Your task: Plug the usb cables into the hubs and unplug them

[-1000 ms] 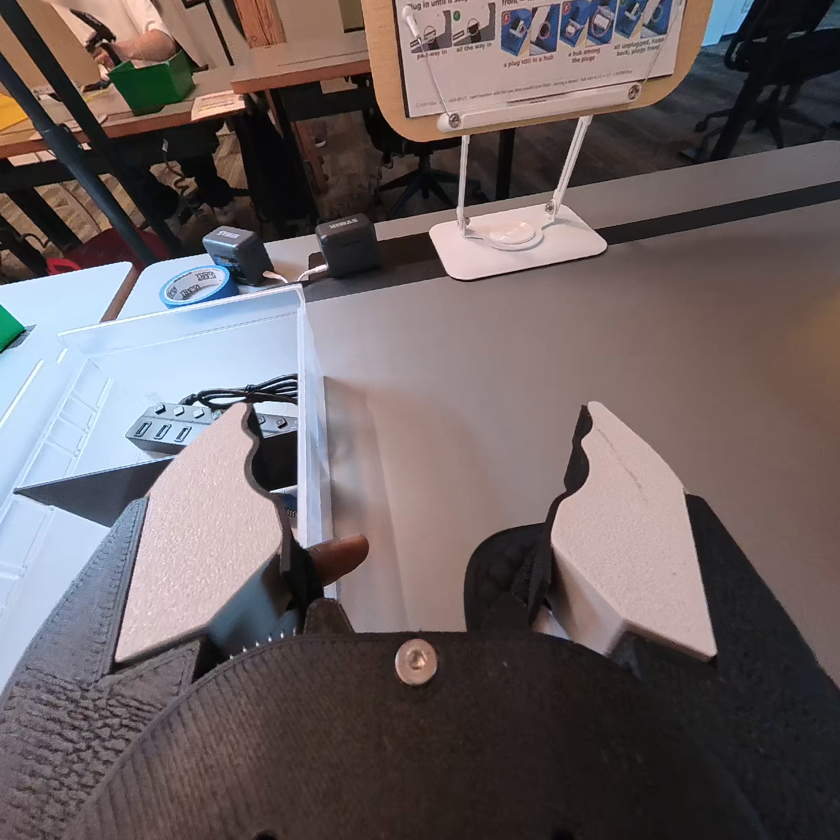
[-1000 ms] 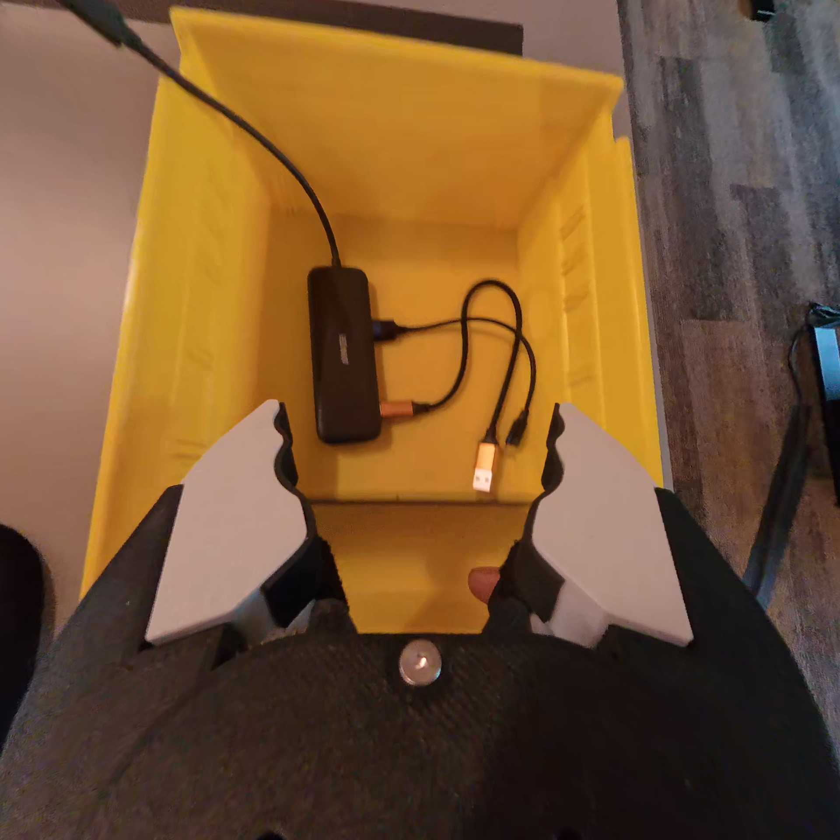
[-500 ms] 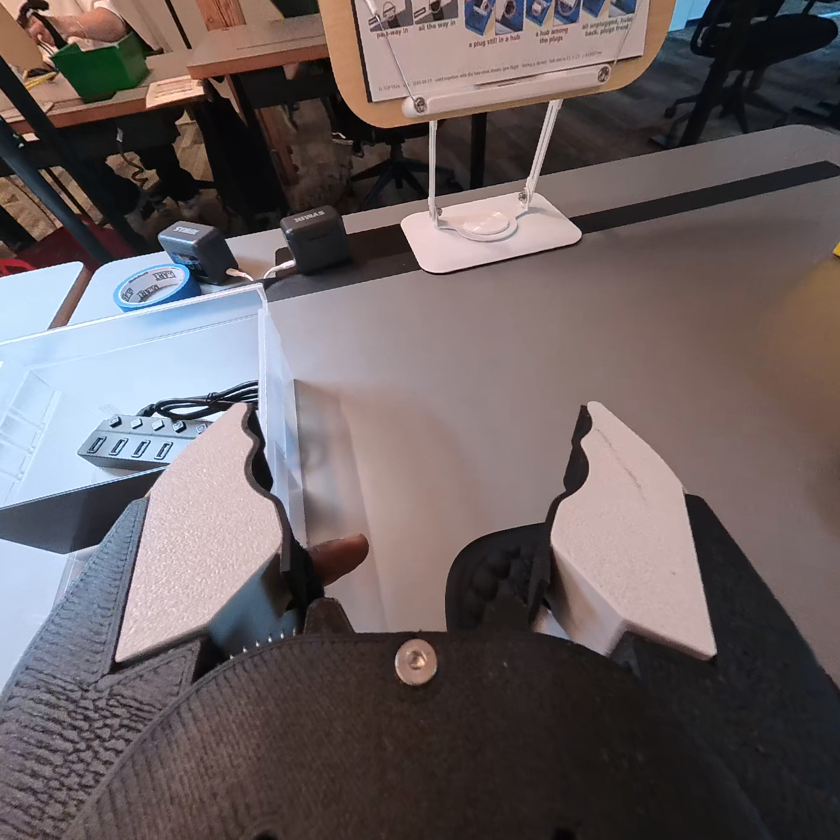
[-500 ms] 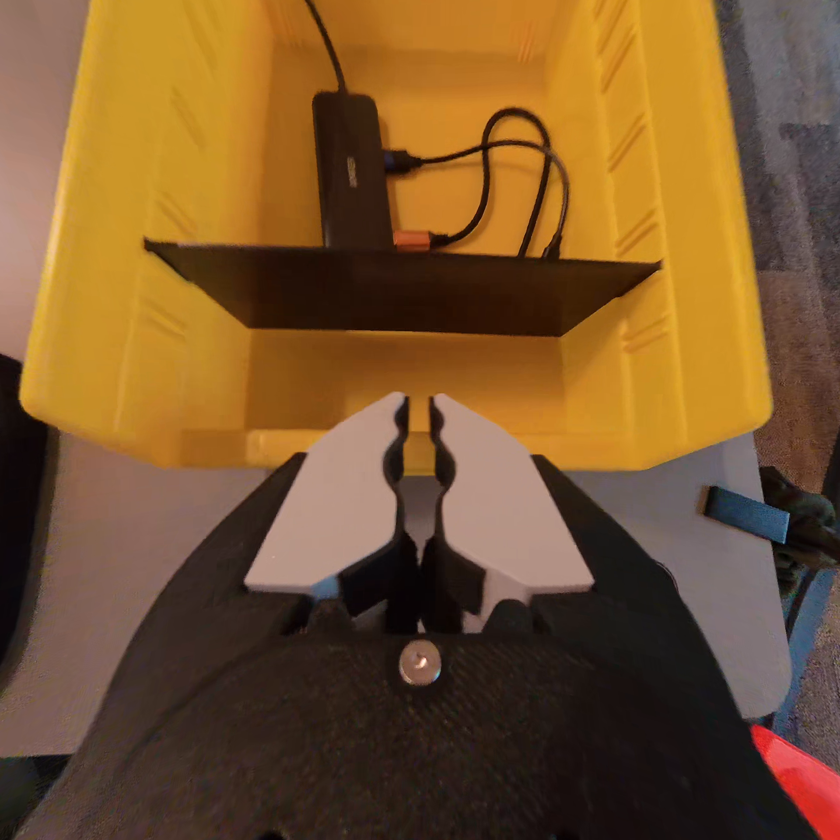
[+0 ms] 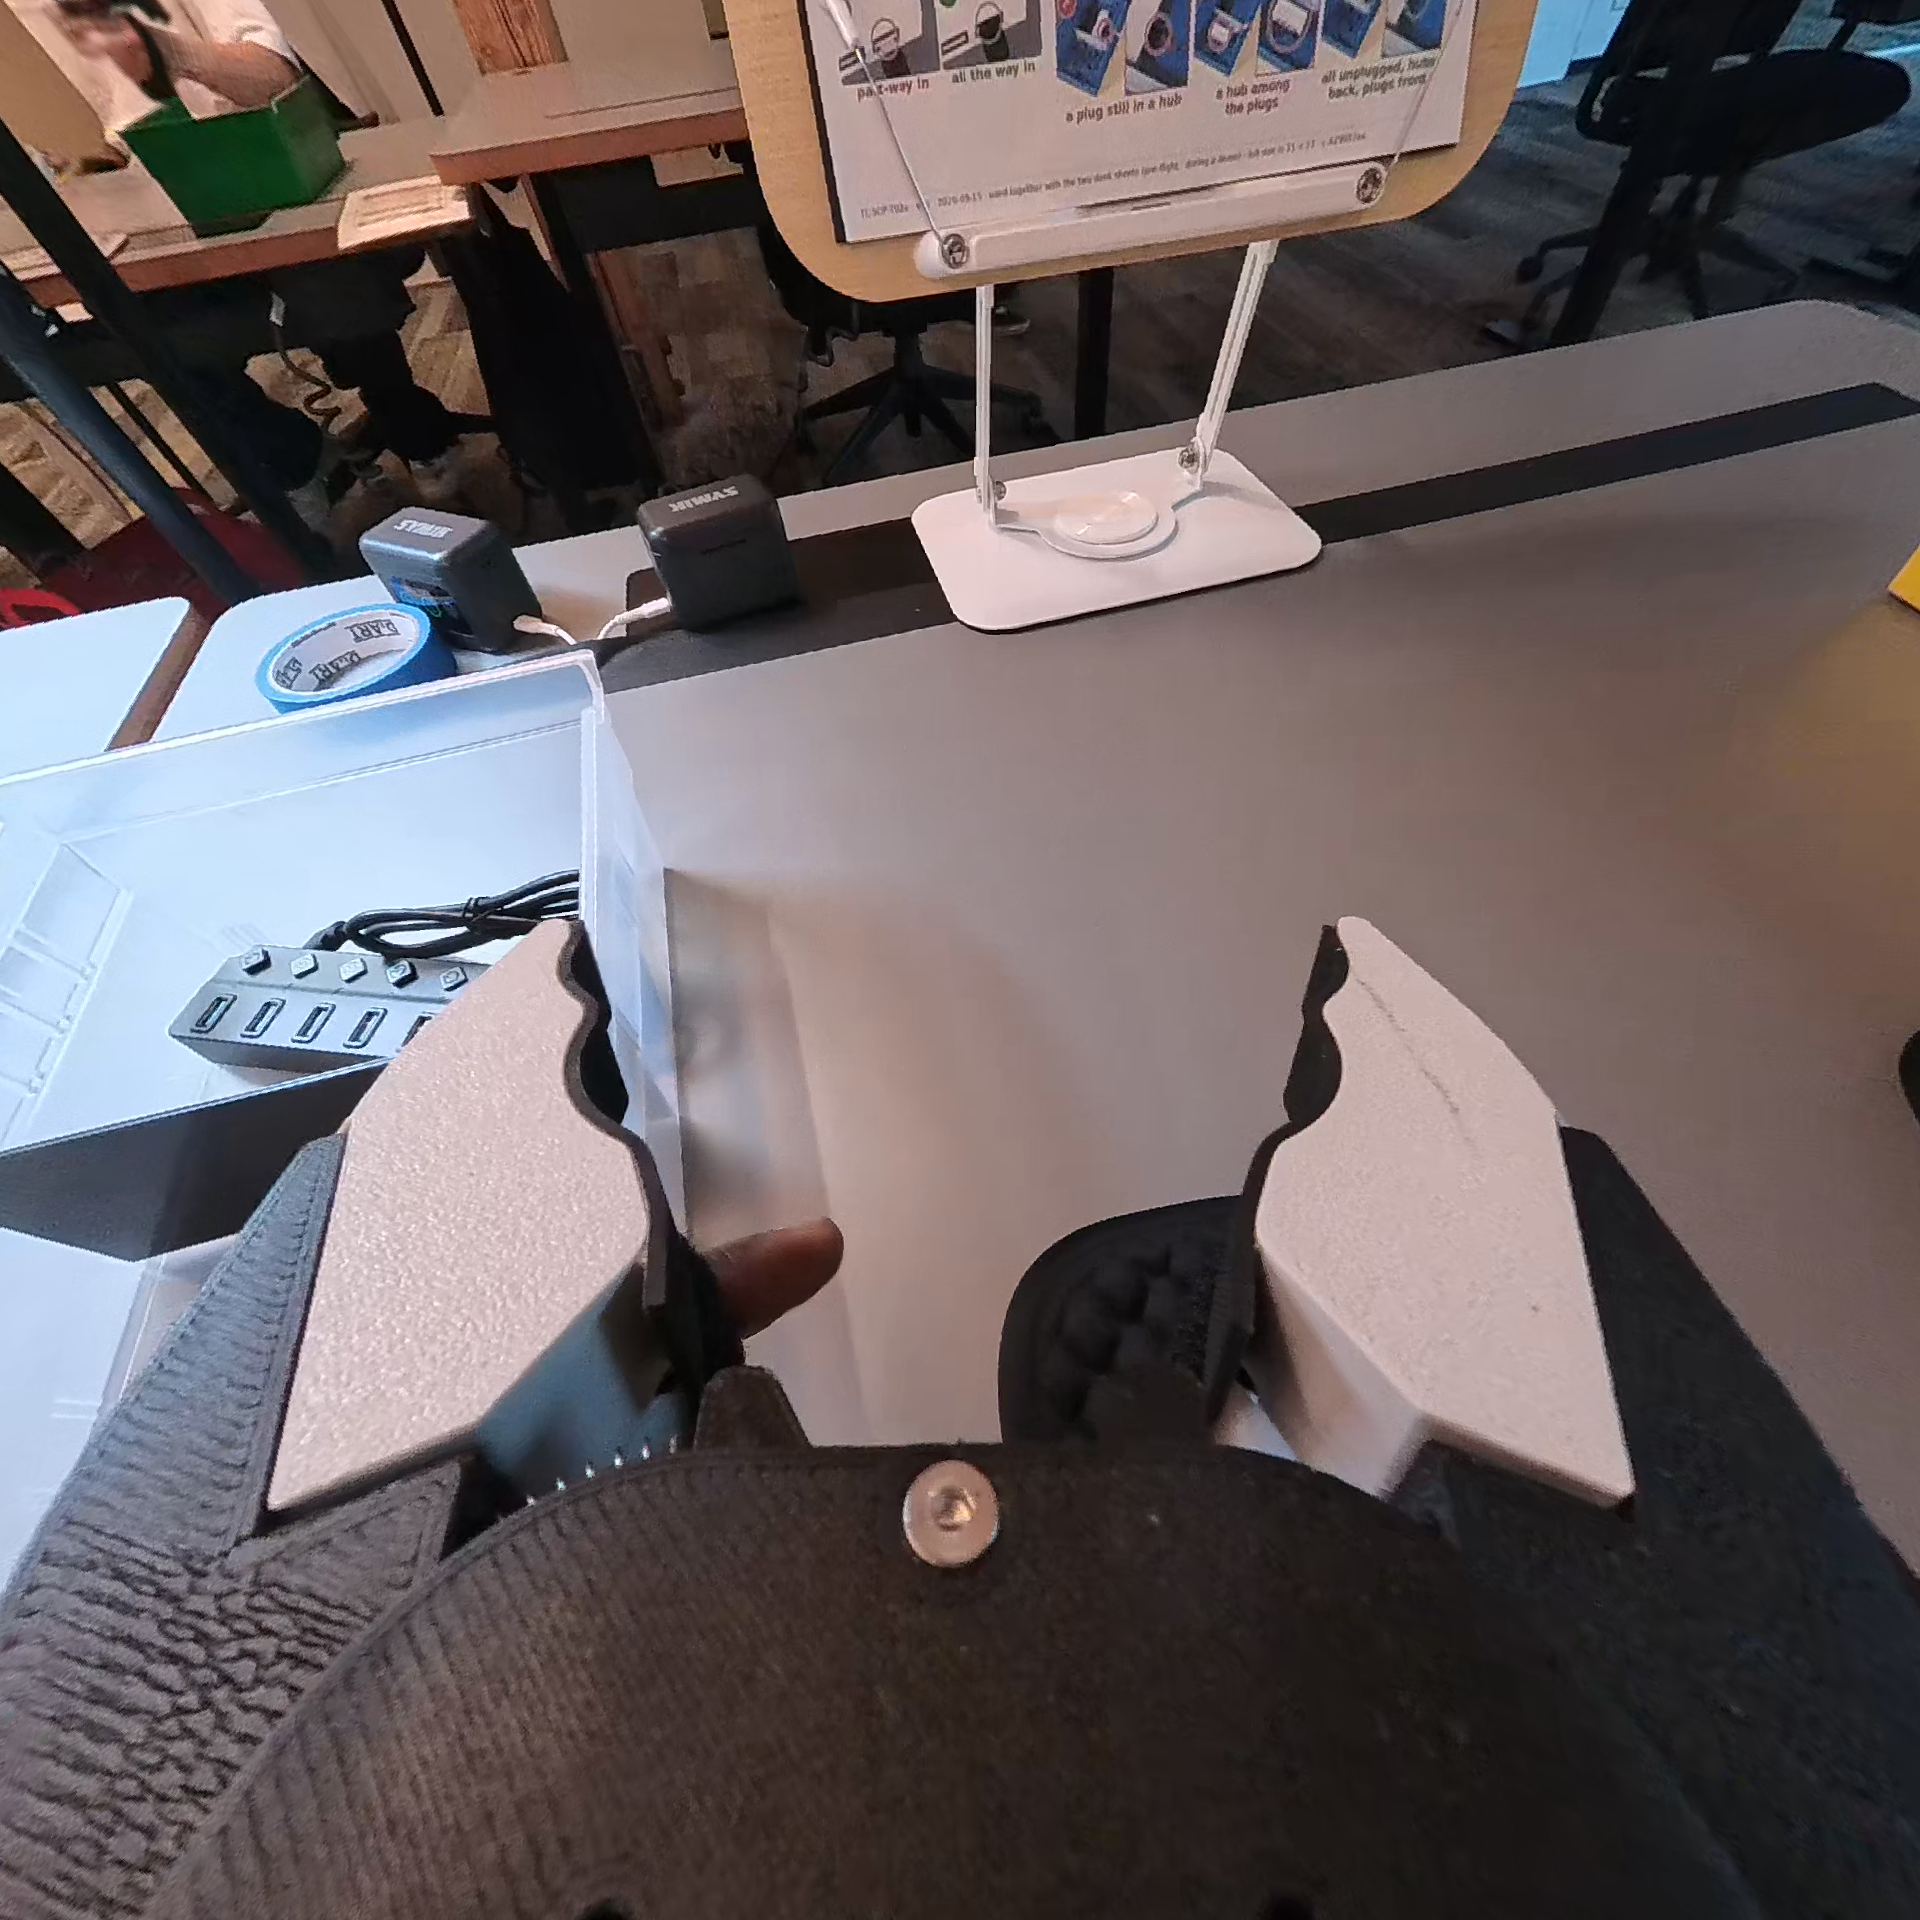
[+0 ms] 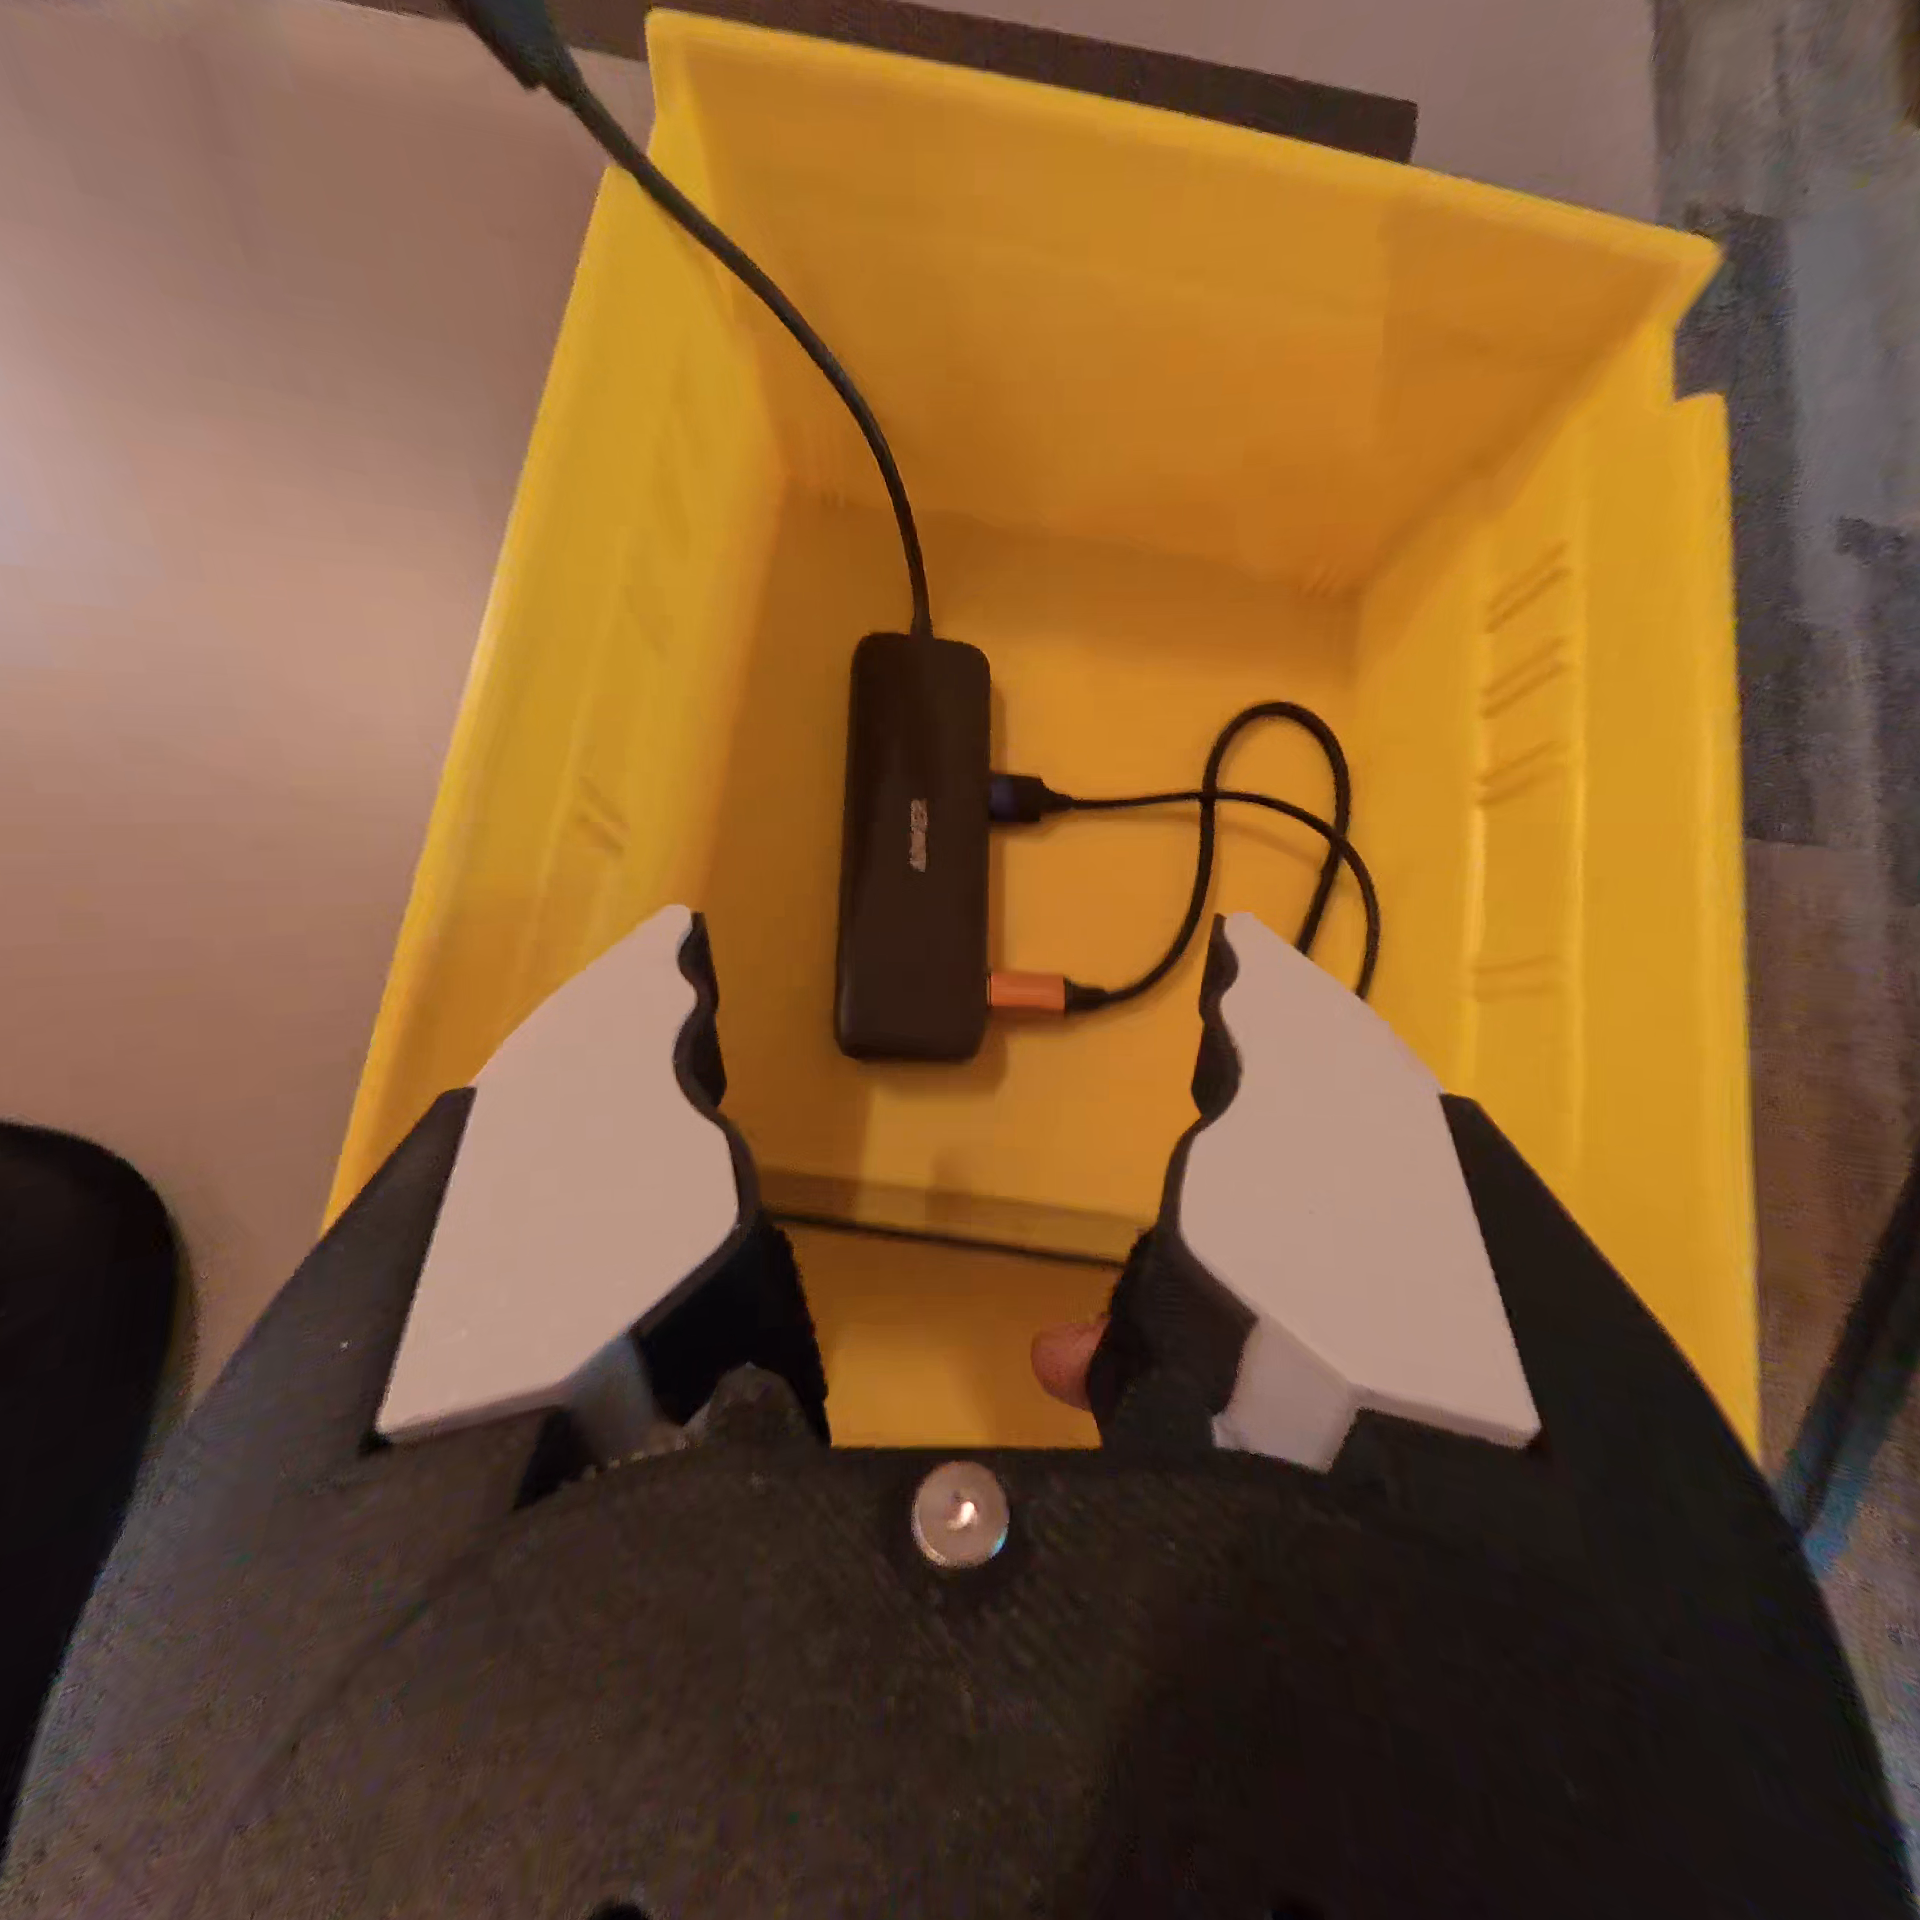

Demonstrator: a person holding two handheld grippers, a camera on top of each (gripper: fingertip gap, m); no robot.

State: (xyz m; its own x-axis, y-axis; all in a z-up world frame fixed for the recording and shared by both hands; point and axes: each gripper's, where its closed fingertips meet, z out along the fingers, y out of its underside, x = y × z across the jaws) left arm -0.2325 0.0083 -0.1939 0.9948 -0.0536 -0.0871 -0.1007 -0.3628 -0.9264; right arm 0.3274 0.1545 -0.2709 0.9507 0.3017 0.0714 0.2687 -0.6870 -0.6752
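Hub in yellow bin [image 6: 1621, 852]: black hub [image 6: 912, 852] is lying on the floor, two cables [image 6: 1205, 805] plugged into its right side.
Right tool [image 6: 956, 940]: hanging wide open above it, gripping nothing.
Left tool [image 5: 956, 956]: gaping open over the bench [image 5: 1143, 831], beside the clear bin [image 5: 592, 790] holding a grey hub [image 5: 312, 1013].

My right gripper [image 6: 956, 997] hangs above a bin [image 6: 644, 665]; inside, a hub [image 6: 914, 847] lies left of two plugged cables [image 6: 1278, 821]. My left gripper [image 5: 956, 1049] sits over the surface [image 5: 1195, 831], a tray [image 5: 312, 790] to its left holding a second hub [image 5: 312, 1018], a stand [image 5: 1117, 535] behind.
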